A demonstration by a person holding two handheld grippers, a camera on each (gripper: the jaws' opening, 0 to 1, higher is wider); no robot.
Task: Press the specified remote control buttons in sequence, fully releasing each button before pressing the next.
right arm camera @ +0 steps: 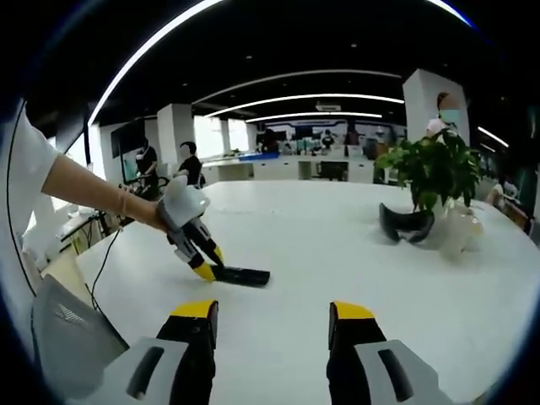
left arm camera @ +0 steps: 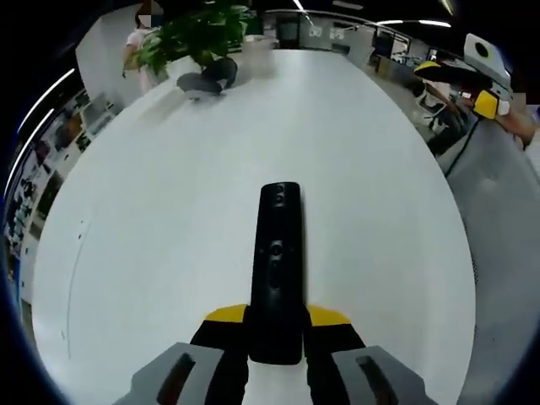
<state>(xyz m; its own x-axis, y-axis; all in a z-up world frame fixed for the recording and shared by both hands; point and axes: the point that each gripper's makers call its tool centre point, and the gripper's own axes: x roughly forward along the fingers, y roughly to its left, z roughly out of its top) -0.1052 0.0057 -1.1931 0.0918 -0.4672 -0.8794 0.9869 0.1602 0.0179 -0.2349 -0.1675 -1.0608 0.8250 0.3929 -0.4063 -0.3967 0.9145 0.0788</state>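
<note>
A long black remote control (left arm camera: 278,261) points away from me over the white table (left arm camera: 169,211), its near end clamped between the yellow-tipped jaws of my left gripper (left arm camera: 276,325). In the right gripper view the same remote (right arm camera: 243,275) lies low over the table (right arm camera: 337,253), held by the left gripper (right arm camera: 205,270) in a person's hand. My right gripper (right arm camera: 273,325) hangs in the air near the table's edge, open, nothing between its jaws. The right gripper (left arm camera: 477,80) also appears at the far right of the left gripper view.
A potted green plant (left arm camera: 198,34) and a dark headset-like object (left arm camera: 207,78) stand at the table's far end, beside a clear container (left arm camera: 256,52). In the right gripper view the plant (right arm camera: 434,169) and dark object (right arm camera: 405,224) sit at right. People and desks are in the background.
</note>
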